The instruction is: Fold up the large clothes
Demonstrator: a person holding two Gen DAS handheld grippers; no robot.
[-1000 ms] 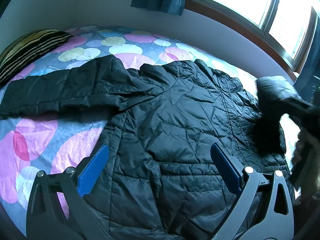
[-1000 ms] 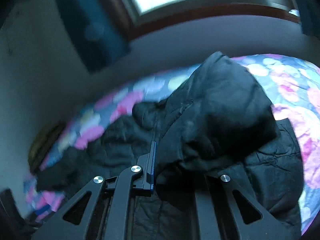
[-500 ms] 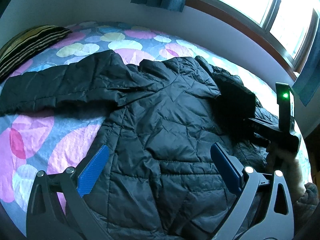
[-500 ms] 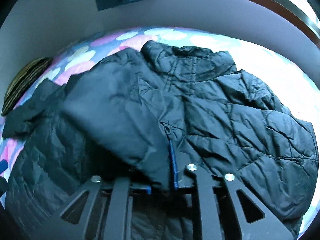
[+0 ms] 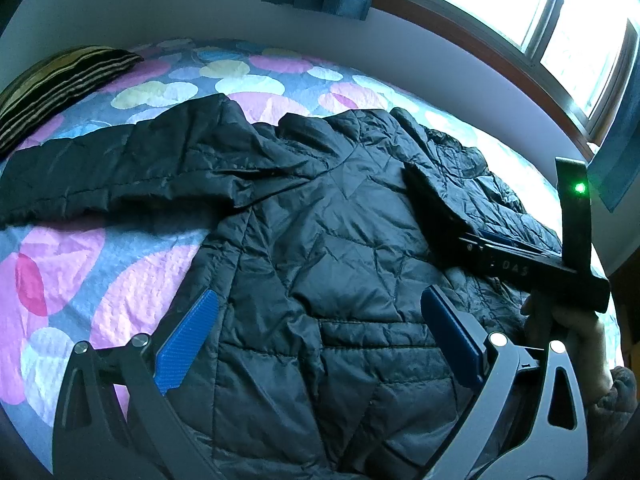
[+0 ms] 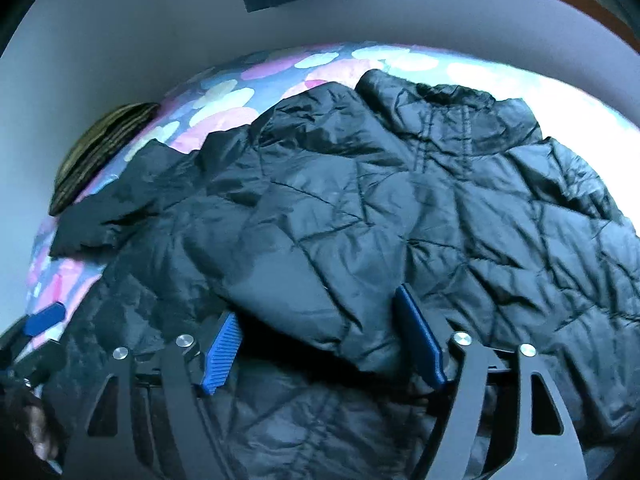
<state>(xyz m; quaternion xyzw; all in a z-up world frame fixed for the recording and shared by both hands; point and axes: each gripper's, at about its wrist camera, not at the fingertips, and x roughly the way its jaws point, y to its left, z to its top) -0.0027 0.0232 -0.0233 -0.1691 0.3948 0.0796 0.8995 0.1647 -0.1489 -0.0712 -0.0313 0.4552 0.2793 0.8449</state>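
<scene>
— Jacket [image 6: 360, 220]: where is it?
— Spread under both your grippers on the bed [image 5: 132, 292]. Your right gripper [image 6: 320, 344] is opening, the folded sleeve [image 6: 304, 292] loose between its pads.
— Your left gripper [image 5: 320, 344]?
— Spread wide above the hem, gripping nothing. Beyond: pillow [image 5: 52, 84], window [image 5: 520, 8].

Bed [image 5: 132, 264], cover printed w/ big pink, yellow, pale-blue circles on grey-blue. Black quilted jacket [image 5: 320, 264] lies flat on it, filling centre to 3 o'clock in left-wrist view; one sleeve [image 5: 120, 168] stretched out toward 9 o'clock, other sleeve [image 6: 304, 264] folded across the body. Striped dark pillow [image 5: 52, 80] at 10 o'clock, near bed's far corner, apart from jacket.
</scene>
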